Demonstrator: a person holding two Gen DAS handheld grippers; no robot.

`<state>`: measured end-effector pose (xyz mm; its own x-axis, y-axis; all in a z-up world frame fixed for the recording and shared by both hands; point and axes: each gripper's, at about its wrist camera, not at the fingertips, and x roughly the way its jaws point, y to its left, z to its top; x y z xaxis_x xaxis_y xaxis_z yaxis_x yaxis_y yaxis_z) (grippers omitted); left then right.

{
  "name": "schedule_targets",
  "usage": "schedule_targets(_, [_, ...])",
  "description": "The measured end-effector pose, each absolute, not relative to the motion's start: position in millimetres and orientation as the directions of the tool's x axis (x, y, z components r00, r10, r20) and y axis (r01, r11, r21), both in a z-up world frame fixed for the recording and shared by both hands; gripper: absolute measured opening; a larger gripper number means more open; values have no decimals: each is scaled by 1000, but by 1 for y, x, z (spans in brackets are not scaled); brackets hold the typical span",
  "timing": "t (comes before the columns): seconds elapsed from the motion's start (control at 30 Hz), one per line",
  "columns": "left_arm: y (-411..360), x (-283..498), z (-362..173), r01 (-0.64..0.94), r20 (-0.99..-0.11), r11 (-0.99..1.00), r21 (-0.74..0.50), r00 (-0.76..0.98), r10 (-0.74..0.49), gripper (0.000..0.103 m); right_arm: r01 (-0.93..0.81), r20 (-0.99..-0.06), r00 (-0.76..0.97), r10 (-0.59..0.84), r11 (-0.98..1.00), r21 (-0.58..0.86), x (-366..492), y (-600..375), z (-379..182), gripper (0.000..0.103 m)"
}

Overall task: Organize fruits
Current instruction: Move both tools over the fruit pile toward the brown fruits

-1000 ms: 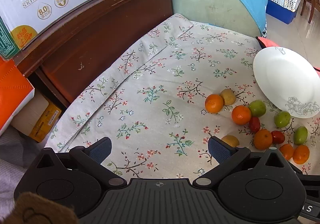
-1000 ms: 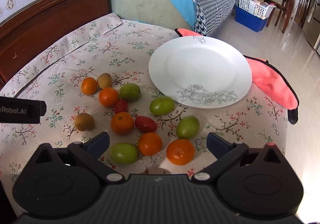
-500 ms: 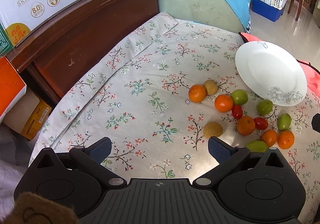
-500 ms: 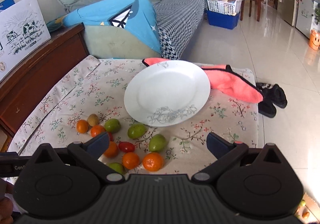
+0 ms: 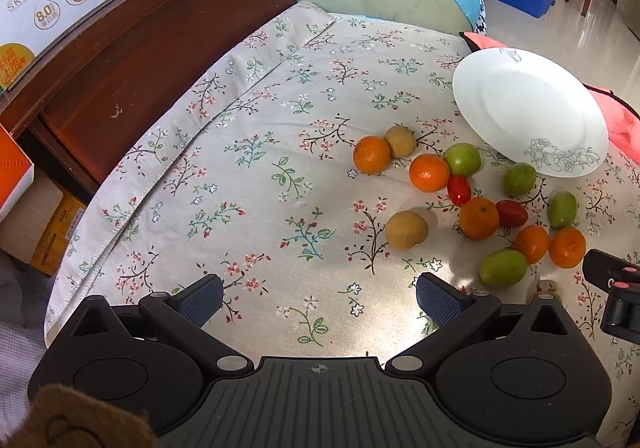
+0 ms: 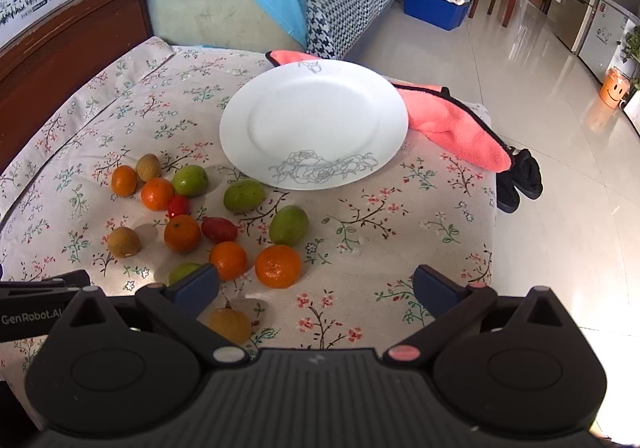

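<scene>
Fruit lies loose on the floral cloth point(image 6: 400, 216), none of it on the plate point(image 6: 280, 104) yet. In the right wrist view the plate fills the upper middle of the frame, and the fruit spreads from its lower left edge down toward the frame's lower left. Judging by that view, the right gripper point(image 6: 316, 286) is the nearer one: an orange point(image 6: 278, 266) sits just ahead of its left finger, with a second orange point(image 6: 228, 260) beside it, both on the way to the plate. A green fruit point(image 6: 288, 225) lies past them, its long axis tilted toward the plate. Both grippers stand wide open and hold nothing.

In the left wrist view the left gripper point(image 5: 318, 294) hangs over bare cloth, the fruit off to the right half of the frame, a brown fruit point(image 5: 406, 230) closest to it.

One green fruit point(image 6: 182, 273) is partly hidden behind the right gripper's left finger, and a yellowish fruit point(image 6: 229, 325) sits half under that gripper's body. The right gripper itself is cut off at the left wrist view's right edge.
</scene>
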<state>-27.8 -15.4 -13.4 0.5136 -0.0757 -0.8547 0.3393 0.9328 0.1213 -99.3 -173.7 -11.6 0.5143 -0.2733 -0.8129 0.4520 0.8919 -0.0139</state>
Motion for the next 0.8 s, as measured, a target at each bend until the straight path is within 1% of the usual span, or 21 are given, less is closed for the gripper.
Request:
schedule_targets(0.17, [-16, -26, -15, 332, -860, 937, 109, 504, -78, 103, 440, -811, 510, -286, 897, -40, -96, -167, -13, 102])
schedule_targets(0.8, [-22, -29, -16, 356, -860, 928, 112, 503, -90, 103, 418, -806, 515, -290, 906, -59, -95, -161, -18, 102])
